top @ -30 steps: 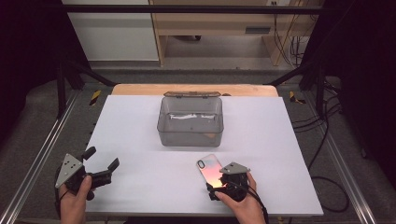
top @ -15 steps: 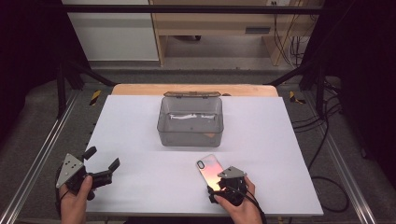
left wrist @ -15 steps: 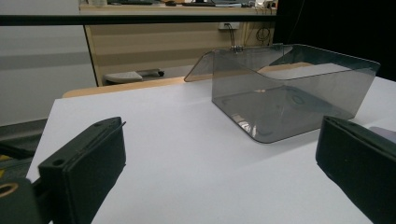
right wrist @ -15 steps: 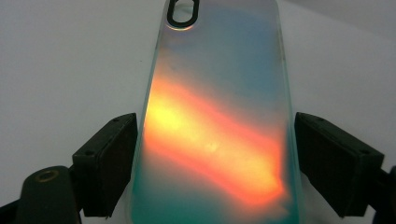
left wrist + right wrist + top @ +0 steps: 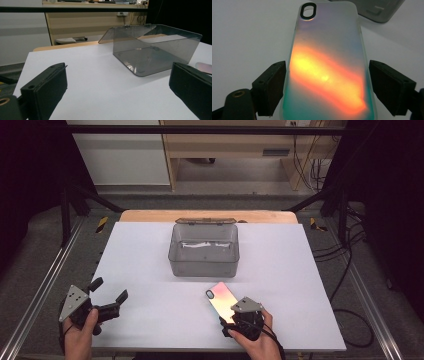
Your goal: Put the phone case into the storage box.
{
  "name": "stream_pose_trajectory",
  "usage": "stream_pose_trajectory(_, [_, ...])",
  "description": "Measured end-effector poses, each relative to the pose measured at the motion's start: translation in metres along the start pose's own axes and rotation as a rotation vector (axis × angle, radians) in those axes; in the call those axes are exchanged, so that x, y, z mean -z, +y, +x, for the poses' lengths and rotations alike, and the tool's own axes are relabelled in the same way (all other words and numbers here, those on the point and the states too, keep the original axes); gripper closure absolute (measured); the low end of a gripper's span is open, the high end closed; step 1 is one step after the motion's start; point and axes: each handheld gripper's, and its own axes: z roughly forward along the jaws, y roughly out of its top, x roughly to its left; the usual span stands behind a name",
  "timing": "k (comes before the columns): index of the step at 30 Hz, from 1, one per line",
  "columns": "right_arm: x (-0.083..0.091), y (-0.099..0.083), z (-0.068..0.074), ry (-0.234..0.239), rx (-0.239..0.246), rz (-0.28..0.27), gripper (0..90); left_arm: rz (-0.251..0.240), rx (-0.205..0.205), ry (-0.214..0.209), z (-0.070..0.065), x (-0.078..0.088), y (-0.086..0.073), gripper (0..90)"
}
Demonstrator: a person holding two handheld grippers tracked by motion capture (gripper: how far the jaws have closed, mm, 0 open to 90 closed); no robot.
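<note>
clearly the right gripper straddles the phone case, lying flat near the table's front edge. its jaws have just been closing, seemingly not yet pressing. left gripper gapes empty. thin, slick edges could slip, skidding toward the clear box.

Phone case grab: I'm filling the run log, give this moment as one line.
right gripper: jaws closing, straddling phone case | left gripper: open, idle | bin: open

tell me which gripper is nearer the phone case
Right. The right gripper straddles the phone case, one jaw on each long side; the left gripper sits far off near the table's left edge.
</note>
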Motion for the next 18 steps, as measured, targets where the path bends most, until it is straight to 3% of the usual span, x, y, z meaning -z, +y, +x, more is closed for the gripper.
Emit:
stream_pose_trajectory(1, [0.006, 0.004, 0.002, 0.001, 0.01, -0.038, 17.5, -0.005, 0.003, 0.004, -0.001, 0.001, 0.001, 1.7])
stream_pose_trajectory(3, [0.008, 0.005, 0.003, 0.004, 0.015, -0.052, 17.5, -0.006, 0.005, -0.005, -0.002, 0.0, 0.002, 1.7])
stream_pose_trajectory(5, [0.016, 0.014, 0.007, 0.013, 0.036, -0.11, 17.4, -0.024, 0.038, -0.015, -0.007, 0.0, 0.006, 1.7])
stream_pose_trajectory(7, [0.019, 0.022, 0.008, 0.02, 0.049, -0.143, 17.4, -0.022, 0.039, -0.011, -0.011, 0.0, 0.009, 1.8])
stream_pose_trajectory(15, [0.02, 0.064, 0.005, 0.015, 0.08, -0.264, 17.4, -0.016, 0.047, -0.041, -0.031, -0.005, 0.027, 1.0])
stream_pose_trajectory(18, [0.02, 0.071, 0.005, 0.016, 0.085, -0.291, 17.4, -0.017, 0.053, -0.057, -0.037, -0.009, 0.03, 1.0])
